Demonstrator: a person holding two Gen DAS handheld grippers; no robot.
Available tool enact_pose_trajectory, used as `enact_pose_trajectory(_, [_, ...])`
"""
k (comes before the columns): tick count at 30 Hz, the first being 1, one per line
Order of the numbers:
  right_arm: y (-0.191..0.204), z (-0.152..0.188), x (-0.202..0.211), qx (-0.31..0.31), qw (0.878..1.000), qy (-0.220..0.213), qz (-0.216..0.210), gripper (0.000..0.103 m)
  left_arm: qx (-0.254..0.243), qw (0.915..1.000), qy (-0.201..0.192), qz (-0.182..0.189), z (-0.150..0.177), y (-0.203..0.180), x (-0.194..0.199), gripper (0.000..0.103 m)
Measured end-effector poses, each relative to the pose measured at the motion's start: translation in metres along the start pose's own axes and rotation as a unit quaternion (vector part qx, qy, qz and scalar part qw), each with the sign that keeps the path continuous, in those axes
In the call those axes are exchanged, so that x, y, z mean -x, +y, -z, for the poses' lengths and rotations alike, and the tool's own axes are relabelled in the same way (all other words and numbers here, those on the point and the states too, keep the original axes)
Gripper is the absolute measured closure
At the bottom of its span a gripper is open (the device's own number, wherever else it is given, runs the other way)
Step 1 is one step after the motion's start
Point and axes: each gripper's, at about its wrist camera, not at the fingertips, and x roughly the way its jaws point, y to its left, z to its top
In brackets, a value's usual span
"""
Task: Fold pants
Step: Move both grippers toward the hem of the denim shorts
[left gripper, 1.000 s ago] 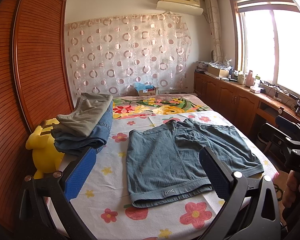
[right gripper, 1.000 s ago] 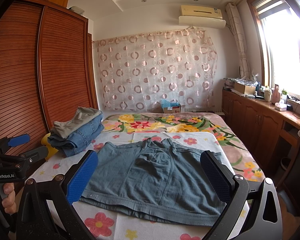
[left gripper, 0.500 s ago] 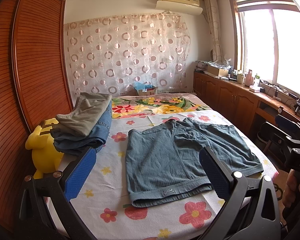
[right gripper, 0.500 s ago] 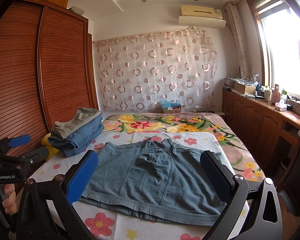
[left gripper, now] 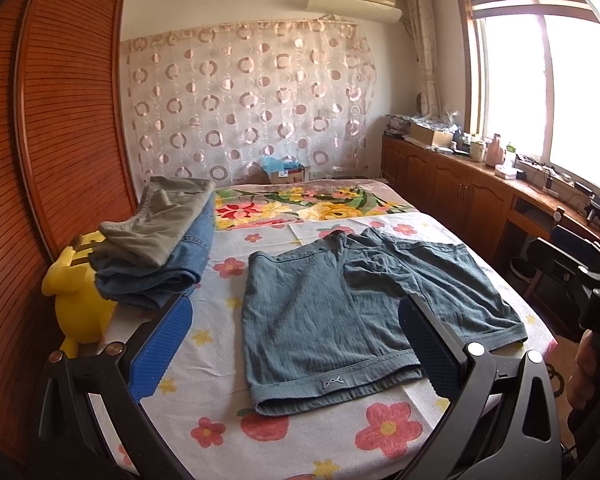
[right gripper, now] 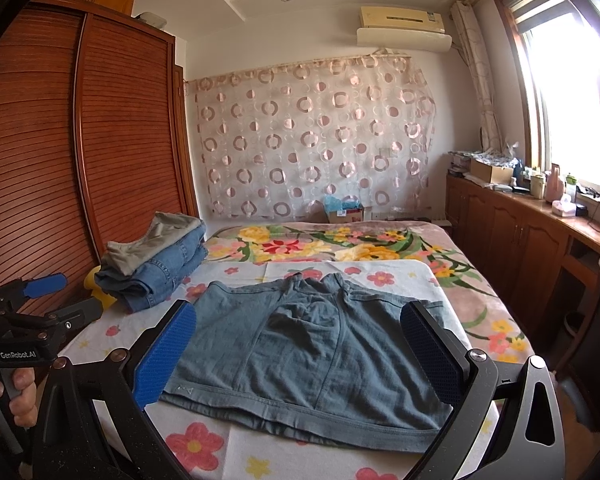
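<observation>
A pair of blue-grey shorts (left gripper: pixel 340 308) lies spread flat on the flowered sheet (left gripper: pixel 228 420), leg hems toward me, waist toward the far wall. In the right wrist view the same shorts (right gripper: pixel 308 344) fill the middle of the bed. My left gripper (left gripper: pixel 296 348) hovers open above the near left leg hem with nothing between its blue pads. My right gripper (right gripper: pixel 300 352) is open too, held over the near hem and touching nothing. Each view shows the other gripper at its edge, held by a hand (right gripper: pixel 16 396).
A stack of folded jeans and grey pants (left gripper: pixel 160 240) sits at the bed's left, over a yellow plush toy (left gripper: pixel 80 304). A wooden wardrobe (left gripper: pixel 60 140) lines the left side, low cabinets (left gripper: pixel 460 196) the right. A cardboard box (left gripper: pixel 286 174) stands beyond the bed.
</observation>
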Motion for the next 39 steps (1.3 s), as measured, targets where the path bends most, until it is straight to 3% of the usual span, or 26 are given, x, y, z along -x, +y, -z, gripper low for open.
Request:
enact_pose_trajectory(15, [-0.032,0.002,-0.015,0.004,1.000,0.018,0.023,0.005,-0.039,0.9987,0.016,0.029,-0.014,-0.007,-0.039,0.000])
enact_pose_trajectory(26, [-0.062,-0.005,-0.041,0.012,0.997,0.070,0.030,0.015,-0.053,0.9957,0.039,0.065,-0.020,-0.015,-0.070,0.000])
enact_pose_trajectory(32, [-0.076,-0.016,-0.064,0.014,0.994,0.107,0.024,0.026,-0.060,0.9938,0.052,0.078,-0.019,-0.018,-0.083,0.000])
enact_pose_trajectory(39, [-0.103,-0.025,-0.101,0.003,0.985,0.170,0.025,0.047,-0.057,0.9917,0.078,0.085,-0.005,-0.019,-0.105,0.000])
